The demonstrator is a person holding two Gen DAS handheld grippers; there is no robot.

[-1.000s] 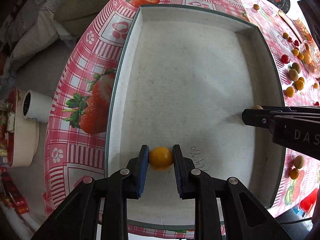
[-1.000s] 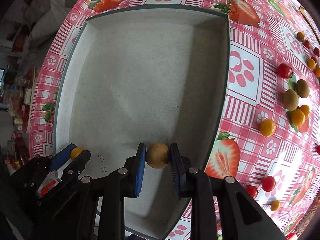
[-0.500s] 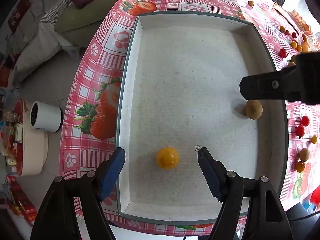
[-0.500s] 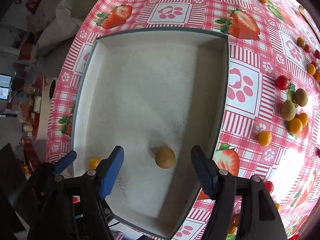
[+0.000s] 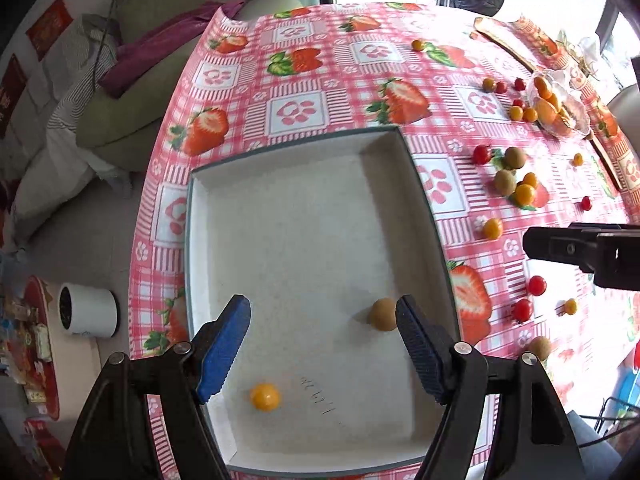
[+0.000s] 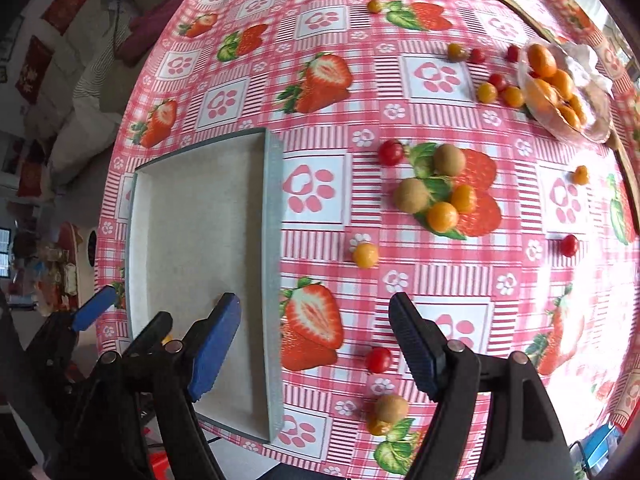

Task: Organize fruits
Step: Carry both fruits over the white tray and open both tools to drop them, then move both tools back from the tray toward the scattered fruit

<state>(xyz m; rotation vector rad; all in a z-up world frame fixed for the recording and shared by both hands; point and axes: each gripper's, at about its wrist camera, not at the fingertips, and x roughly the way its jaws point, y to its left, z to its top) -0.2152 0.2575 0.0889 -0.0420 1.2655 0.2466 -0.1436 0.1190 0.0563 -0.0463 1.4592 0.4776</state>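
Both my left tongs [image 5: 322, 344] and right tongs [image 6: 314, 344] gape wide, empty, above the shallow white rectangular tray [image 5: 304, 216] at frame centre.

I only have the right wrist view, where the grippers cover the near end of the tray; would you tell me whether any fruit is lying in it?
Observer: Yes, the left wrist view shows a brown fruit lying on the floor of the tray, near its right wall.
Operator: Thank you. Is that the only one in there?
Observer: No, an orange fruit lies apart from it, near the front left corner.
Operator: Does the left gripper hold anything?
Observer: No. The left gripper is open; its jaws have just been opening, and nothing is clamped between its pads.
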